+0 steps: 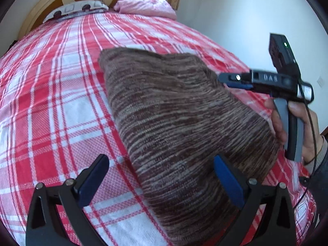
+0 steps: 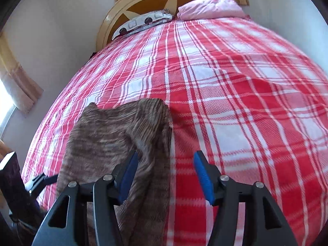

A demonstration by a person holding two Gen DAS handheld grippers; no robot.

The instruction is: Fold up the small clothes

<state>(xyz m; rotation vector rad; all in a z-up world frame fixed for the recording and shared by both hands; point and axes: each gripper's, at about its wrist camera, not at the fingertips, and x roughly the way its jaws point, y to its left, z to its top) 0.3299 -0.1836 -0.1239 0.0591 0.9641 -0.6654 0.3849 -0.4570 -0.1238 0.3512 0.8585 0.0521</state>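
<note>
Left tool (image 1: 160, 182): nearest the camera in the left wrist view; jaws stand wide apart, nothing clamped; the right pad lies over the near part of the garment, the left pad over bare bedspread; whether either pad touches cloth cannot be told
Right tool (image 2: 166, 176): jaws apart, nothing clamped between them; left pad over the garment's right border, right pad over bare bedspread; in the left wrist view it appears side-on above the garment's far right border, gripped by a hand (image 1: 297, 131)
Brown striped garment (image 1: 180, 127): knitted, brown with pale streaks; lies folded on the bed, a long band running from the near edge toward the middle; its far end shows a rounded corner and a raised fold
Bedspread (image 2: 235, 106): red and white check, covers the whole bed, a few shallow creases right of the garment
Patterned pillow (image 2: 143, 21): black and white, at the head edge, left
Pink pillow (image 2: 209, 8): at the head edge, right, just beside the patterned one
Headboard (image 2: 143, 2): cream arch with brown panels, behind both pillows
</note>
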